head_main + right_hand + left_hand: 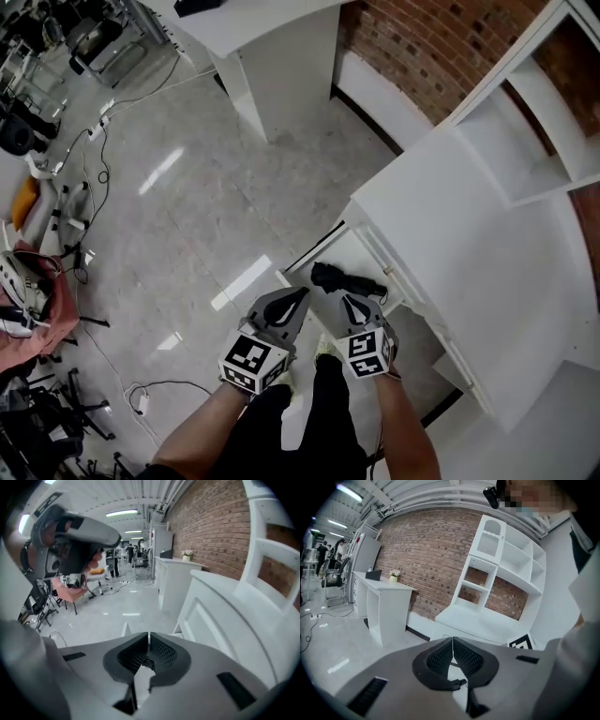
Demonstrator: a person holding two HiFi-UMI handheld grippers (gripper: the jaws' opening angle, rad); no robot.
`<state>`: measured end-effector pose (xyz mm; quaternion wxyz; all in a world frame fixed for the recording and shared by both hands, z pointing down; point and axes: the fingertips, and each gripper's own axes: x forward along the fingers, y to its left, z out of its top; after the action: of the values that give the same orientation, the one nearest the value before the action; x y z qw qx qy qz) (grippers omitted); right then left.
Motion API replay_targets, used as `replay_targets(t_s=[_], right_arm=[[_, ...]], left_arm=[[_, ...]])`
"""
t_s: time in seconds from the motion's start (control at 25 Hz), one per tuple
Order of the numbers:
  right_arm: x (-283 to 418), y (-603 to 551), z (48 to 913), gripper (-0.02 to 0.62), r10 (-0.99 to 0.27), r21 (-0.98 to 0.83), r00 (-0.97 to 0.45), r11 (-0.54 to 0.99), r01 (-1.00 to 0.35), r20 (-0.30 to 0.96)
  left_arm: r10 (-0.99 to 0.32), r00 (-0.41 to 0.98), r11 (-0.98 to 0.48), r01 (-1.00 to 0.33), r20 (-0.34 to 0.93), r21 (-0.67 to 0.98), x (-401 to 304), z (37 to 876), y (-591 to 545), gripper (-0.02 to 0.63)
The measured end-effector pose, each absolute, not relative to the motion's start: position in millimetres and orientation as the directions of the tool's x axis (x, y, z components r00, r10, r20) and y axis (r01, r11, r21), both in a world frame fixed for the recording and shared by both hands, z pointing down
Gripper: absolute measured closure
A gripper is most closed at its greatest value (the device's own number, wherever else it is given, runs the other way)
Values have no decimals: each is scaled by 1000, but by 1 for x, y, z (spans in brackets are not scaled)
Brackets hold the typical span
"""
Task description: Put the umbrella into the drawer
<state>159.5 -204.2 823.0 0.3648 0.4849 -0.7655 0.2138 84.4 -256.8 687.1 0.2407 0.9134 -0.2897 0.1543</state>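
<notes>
A folded black umbrella (pixel 345 279) lies inside the open white drawer (pixel 319 251) at the foot of the white cabinet (pixel 450 234). Both grippers hang above the drawer's near end, side by side and apart from the umbrella. My left gripper (pixel 302 292) has its jaws shut with nothing between them, as the left gripper view also shows (pixel 452 640). My right gripper (pixel 343 298) is likewise shut and empty (pixel 148 634). The right gripper view shows the left gripper (pixel 70 531) high at its left, and the cabinet front (pixel 220 616) at its right.
A white shelf unit (pixel 497 569) stands on the cabinet against a brick wall (pixel 426 550). A white desk (pixel 272 56) stands further back. Cables (pixel 94 178), stands and a red cloth (pixel 42 309) crowd the floor at the left.
</notes>
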Motion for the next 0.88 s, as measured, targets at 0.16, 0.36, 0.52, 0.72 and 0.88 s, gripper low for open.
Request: replay_targets(t_s=[0.16,0.36,0.52,0.72,0.88], right_arm=[[166,-197,758,584,-653,17,-234,355,-935,721],[168,-200,692,586,-740,7,-225,296,-955,634],[172,-206,640,586,-785,12,-207,263,-965,584],[174,-192,581,587,-831,9,-182,219,-976,527],[176,-188,532,588,-863,3,-162,186,-983,479]], left_arm=[[-457,789,-726,-597,410,341,77,644,-249,598],[-463,795,-741,-590,393,321,70,600,-243,598],[-474,796,-740,-592,376,319,66,565,-241,598],[-483,792,-735,-598,373,319,57,529,-225,598],[-500,786,-729,-608,364,314,50,496,-223,598]])
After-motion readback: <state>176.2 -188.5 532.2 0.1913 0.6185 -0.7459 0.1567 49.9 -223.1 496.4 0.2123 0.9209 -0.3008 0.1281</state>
